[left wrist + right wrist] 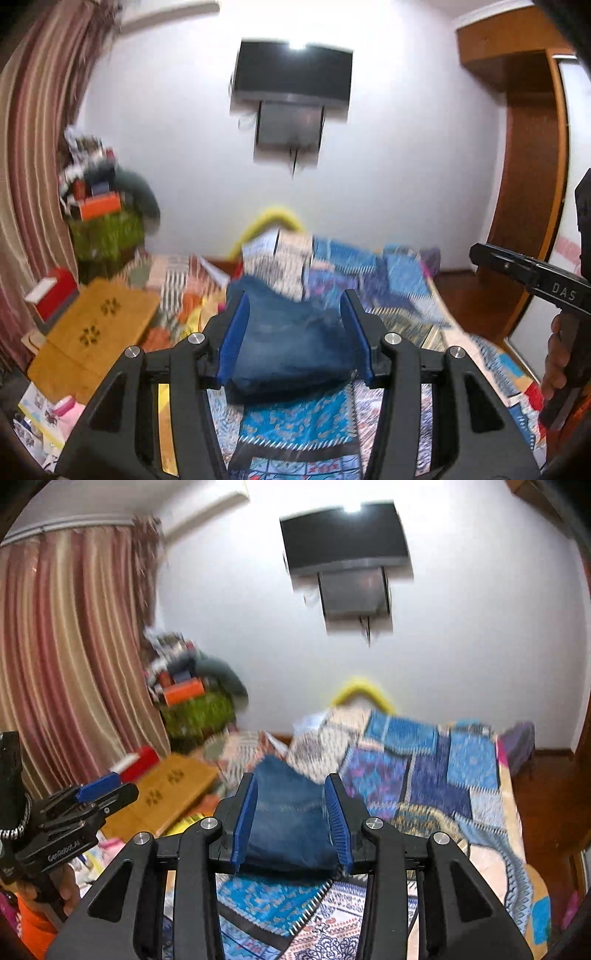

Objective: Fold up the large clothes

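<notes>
Left gripper low in the middle of the left wrist view, blue pads pressed on a bunch of blue jeans, jaws about half way apart with the cloth filling the gap. Right gripper low in the middle of the right wrist view, jaws a bit narrower, pinching another part of the same jeans. Jeans held up off the bed, a free corner sticking up past the fingertips. Bed covered with a patchwork sheet in blue, white and purple, spread across the lower half of both views. Black TV high on the white wall, upper middle of the frame, blurry. Striped curtain on the left side. Messy pile of boxes beside the curtain, middle left. Flat wooden board with flower-shaped holes at lower left. Brown wooden wardrobe along the right edge of the left wrist view. Yellow curved thing behind the bed by the wall.
</notes>
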